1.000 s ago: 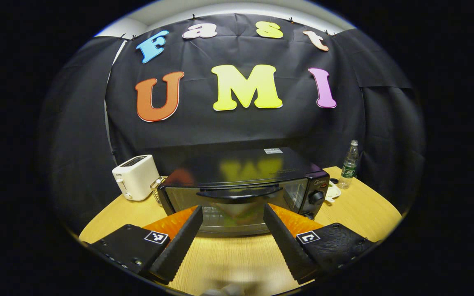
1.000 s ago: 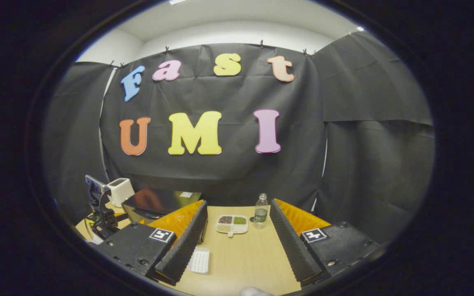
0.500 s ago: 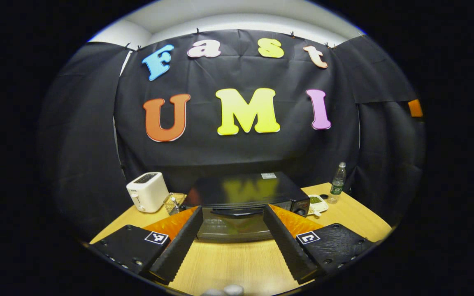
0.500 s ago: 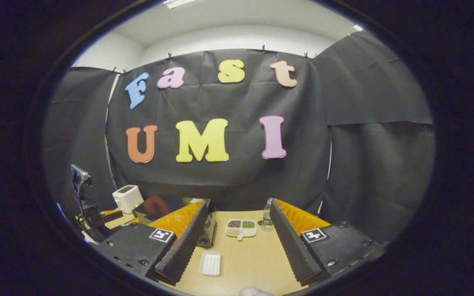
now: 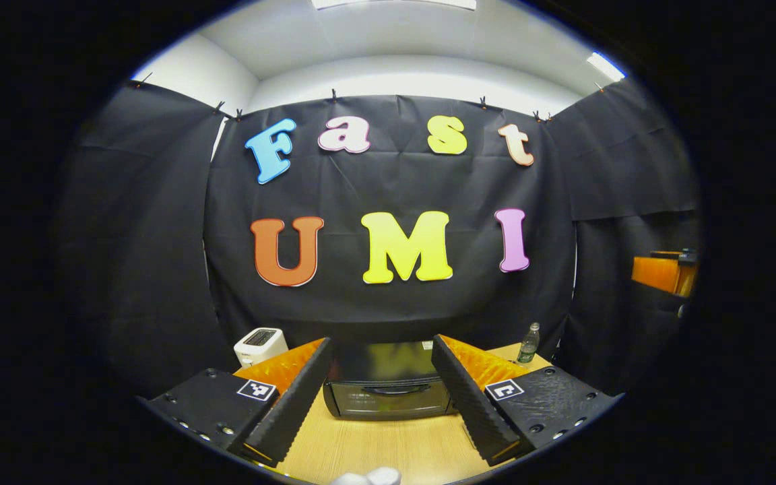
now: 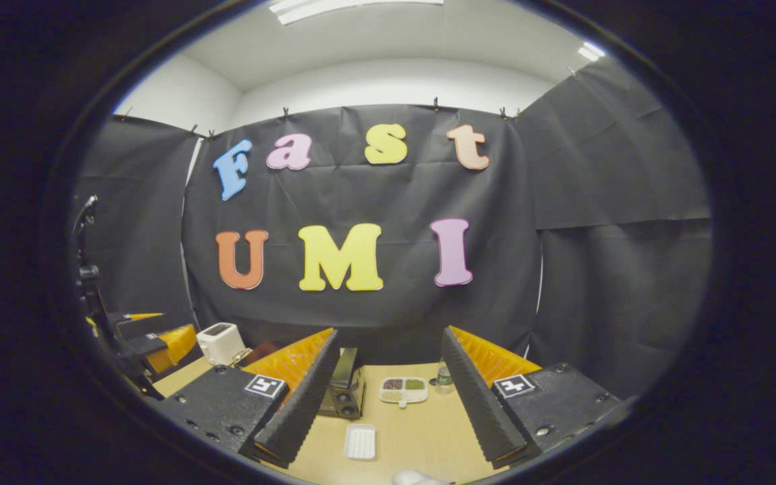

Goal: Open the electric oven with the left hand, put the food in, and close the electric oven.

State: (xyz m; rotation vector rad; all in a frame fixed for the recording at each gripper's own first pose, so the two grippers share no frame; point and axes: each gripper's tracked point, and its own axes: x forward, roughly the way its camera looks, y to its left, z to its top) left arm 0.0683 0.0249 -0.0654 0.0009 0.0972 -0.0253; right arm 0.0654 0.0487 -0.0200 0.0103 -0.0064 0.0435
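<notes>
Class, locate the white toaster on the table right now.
In the left gripper view, the white toaster stands at the table's back left, left of the electric oven.

The oven (image 6: 346, 387) is half hidden behind the right tool's finger (image 6: 300, 397).

The pale wooden surface (image 5: 388, 448) is showing a fine straight grain with a soft satin sheen. The black electric oven (image 5: 388, 387) is looking glossy, its smooth top mirroring colours from behind, and its door is reading as dark glass. The white toaster (image 5: 260, 345) is appearing as smooth, slightly shiny plastic. The left gripper (image 5: 380, 397) is showing matt black ridged pads (image 5: 294, 407) over translucent orange plastic. In the right gripper view, the right gripper (image 6: 388, 397) is looking likewise, above a white ribbed plastic tray (image 6: 360, 441), a white compartment dish (image 6: 403, 389) and a clear plastic bottle (image 6: 443, 382). The black booth cloth (image 6: 597, 202) is hanging matt and creased.
</notes>
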